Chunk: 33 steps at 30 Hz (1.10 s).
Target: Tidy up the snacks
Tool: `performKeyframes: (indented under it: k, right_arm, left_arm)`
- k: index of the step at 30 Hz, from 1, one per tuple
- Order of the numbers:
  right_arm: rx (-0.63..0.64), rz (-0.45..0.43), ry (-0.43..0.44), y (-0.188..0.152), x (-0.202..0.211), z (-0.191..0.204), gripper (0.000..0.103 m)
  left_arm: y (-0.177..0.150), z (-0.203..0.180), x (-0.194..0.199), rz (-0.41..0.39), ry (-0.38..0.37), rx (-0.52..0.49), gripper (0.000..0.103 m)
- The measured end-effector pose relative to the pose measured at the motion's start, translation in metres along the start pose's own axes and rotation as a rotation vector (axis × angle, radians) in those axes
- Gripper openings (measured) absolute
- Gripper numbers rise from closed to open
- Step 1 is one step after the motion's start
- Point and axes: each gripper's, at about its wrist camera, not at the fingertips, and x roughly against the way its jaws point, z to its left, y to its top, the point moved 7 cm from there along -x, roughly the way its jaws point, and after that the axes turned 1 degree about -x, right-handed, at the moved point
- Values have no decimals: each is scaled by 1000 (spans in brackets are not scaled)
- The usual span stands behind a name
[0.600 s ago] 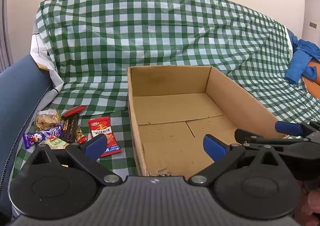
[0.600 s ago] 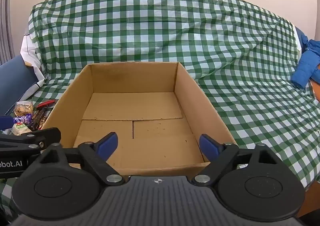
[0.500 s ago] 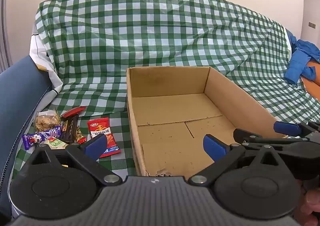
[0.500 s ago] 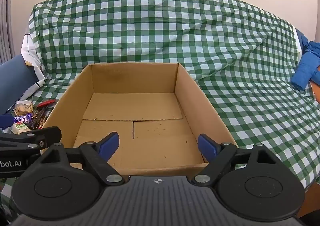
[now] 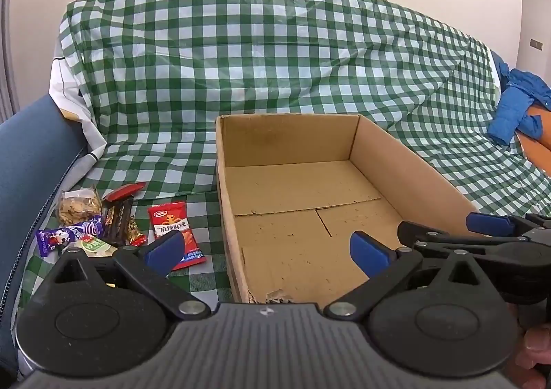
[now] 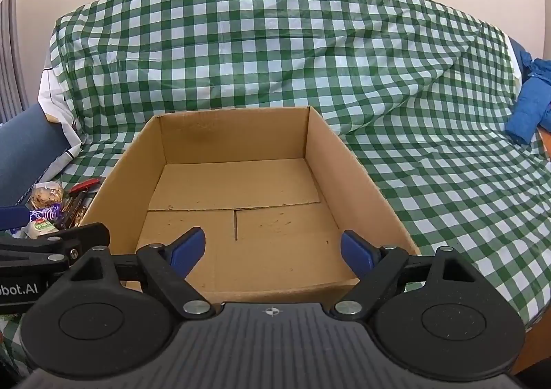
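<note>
An empty cardboard box point(image 5: 413, 175) point(image 6: 344, 178) stands open-topped on the green checked cloth. Left of it lies a pile of snacks: a red packet point(image 5: 174, 228), a dark chocolate bar point(image 5: 118, 218), a purple bar point(image 5: 69, 234), a clear bag of crackers point(image 5: 77, 204) and a green-white packet point(image 5: 93, 246). My left gripper point(image 5: 267, 249) is open and empty over the box's near left corner, with its left finger above the red packet. My right gripper point(image 6: 272, 247) is open and empty above the box's near edge. The snacks point(image 6: 48, 206) peek out past the box in the right wrist view.
The checked cloth point(image 6: 275, 61) drapes over a sofa back behind the box. A blue cushion point(image 5: 27, 165) borders the snacks on the left. Blue clothing point(image 5: 513, 106) lies far right. The two grippers are side by side, the right one point(image 5: 489, 234) close to my left.
</note>
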Motion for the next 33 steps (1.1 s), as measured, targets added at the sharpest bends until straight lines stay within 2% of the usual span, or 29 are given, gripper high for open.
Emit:
performKeyframes:
  k: [16,23,28,31,33]
  right_arm:
    - [-10,-5,9,1,-2,1,87]
    - [-41,-28,39,0,2,2,87]
    - [-10,-29,42,1,4,5,87]
    - [7,-15,38,3,4,7,85]
    - [16,-23,43,3,3,9,80]
  left_arm:
    - [-1,-1,0,0,-3,2,102]
    - [-1,1,-1,10,2,10,102]
    - [1,10,-1,11,16,23,102]
    - [2,18,1,8,31,35,102]
    - [3,24,3,6,46,38,102]
